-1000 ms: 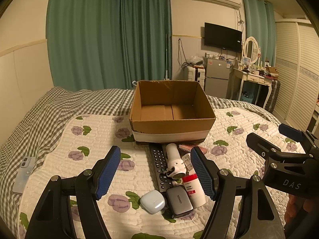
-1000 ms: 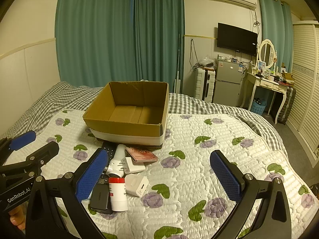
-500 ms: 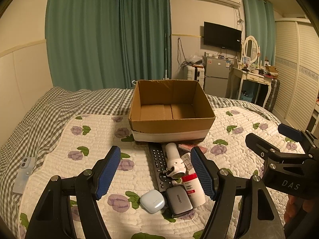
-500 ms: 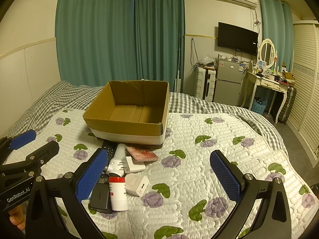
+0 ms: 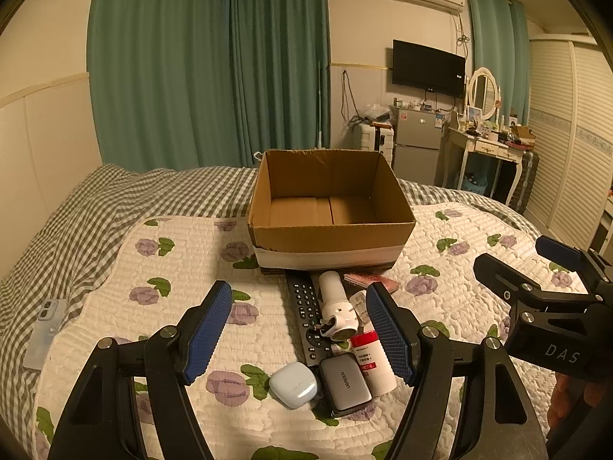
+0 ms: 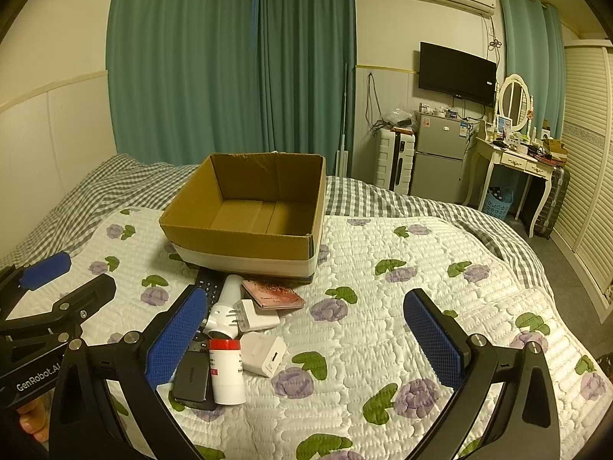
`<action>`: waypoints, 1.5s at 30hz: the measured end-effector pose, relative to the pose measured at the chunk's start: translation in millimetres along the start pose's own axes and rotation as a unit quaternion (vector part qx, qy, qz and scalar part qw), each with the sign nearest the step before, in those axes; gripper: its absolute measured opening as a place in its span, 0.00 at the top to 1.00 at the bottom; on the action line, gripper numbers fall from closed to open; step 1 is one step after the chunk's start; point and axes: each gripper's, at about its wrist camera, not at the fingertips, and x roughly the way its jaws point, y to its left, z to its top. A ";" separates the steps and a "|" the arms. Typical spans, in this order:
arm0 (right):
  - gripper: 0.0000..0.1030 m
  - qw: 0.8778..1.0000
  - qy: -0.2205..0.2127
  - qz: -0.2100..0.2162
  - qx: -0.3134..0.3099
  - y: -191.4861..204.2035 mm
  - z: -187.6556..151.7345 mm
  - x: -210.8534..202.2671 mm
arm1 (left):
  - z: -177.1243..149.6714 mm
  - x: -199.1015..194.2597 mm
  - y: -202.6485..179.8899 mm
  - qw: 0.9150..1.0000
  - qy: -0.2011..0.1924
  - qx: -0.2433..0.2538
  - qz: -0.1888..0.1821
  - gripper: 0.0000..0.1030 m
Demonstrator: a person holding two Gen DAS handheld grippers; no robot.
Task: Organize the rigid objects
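Observation:
An open empty cardboard box (image 5: pixel 329 207) (image 6: pixel 249 214) stands on the bed. In front of it lies a cluster: a black remote (image 5: pixel 306 306), a white cylindrical device (image 5: pixel 337 306) (image 6: pixel 226 306), a red-capped white bottle (image 5: pixel 373 360) (image 6: pixel 227 368), a grey power bank (image 5: pixel 345 381) (image 6: pixel 193 379), a white earbud case (image 5: pixel 293 383), two white chargers (image 6: pixel 253 314) (image 6: pixel 264 352) and a pink case (image 6: pixel 272 294). My left gripper (image 5: pixel 299 337) is open above the cluster. My right gripper (image 6: pixel 306 341) is open to the cluster's right.
A floral quilt (image 6: pixel 383 306) covers the bed over a checked sheet (image 5: pixel 76 222). A phone (image 5: pixel 44 333) lies at the left edge. A fridge (image 6: pixel 440 157), dressing table (image 6: pixel 517 161) and wardrobe (image 6: pixel 590 153) stand beyond the bed.

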 end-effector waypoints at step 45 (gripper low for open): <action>0.00 0.997 0.070 0.023 -0.025 6.6 -21.0 46.9 | -30.3 72.5 24.2 0.993 0.115 -0.023 -0.005 0.27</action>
